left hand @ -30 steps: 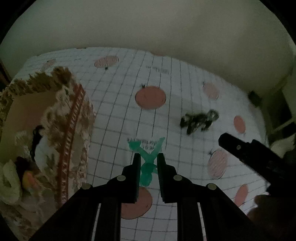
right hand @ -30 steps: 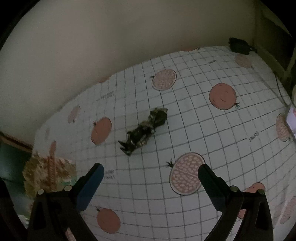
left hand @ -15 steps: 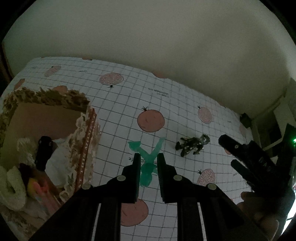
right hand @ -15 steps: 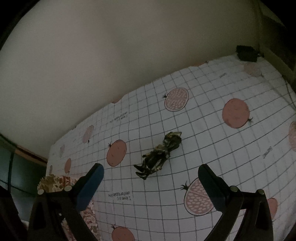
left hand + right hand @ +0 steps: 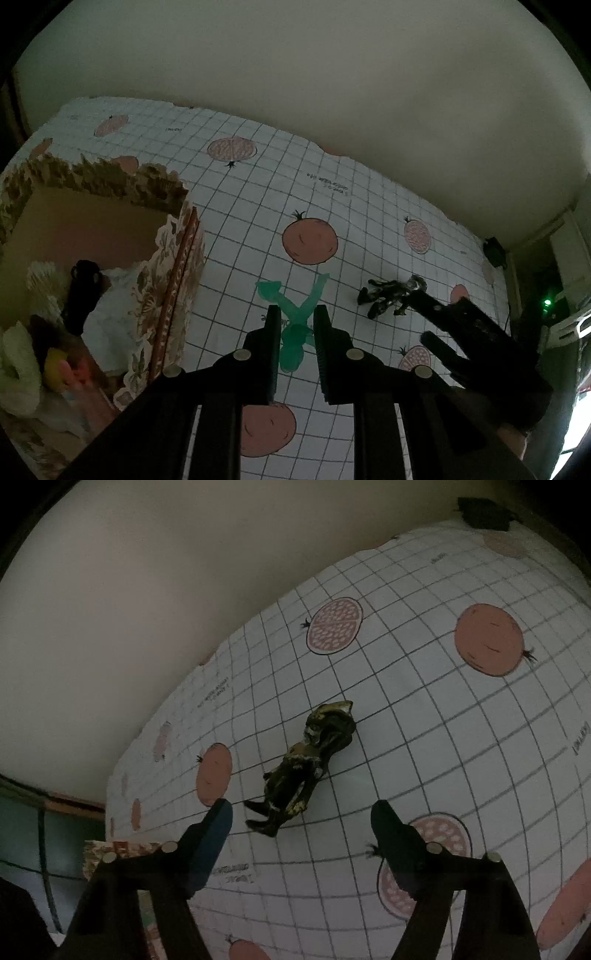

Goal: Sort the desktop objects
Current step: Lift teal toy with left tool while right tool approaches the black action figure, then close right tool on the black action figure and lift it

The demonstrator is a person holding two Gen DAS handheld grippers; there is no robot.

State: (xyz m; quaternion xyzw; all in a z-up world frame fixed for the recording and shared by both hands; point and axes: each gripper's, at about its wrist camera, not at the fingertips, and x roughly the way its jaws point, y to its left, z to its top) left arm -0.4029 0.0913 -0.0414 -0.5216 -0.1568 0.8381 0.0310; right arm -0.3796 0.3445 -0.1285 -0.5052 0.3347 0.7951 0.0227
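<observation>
Right gripper spread wide, dark toy figure just ahead between tips – long axis diagonal, lower left to upper right. Left gripper clamped on green figure.

Left wrist cam sat above the gridded tablecloth, facing the wall at 12. Right cam looked closer, angled leftward. Both shared the dark figurine.

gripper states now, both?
Left gripper: shut on the green figure.
Right gripper: open, empty, jaws either side of the dark figure on the table.
</observation>
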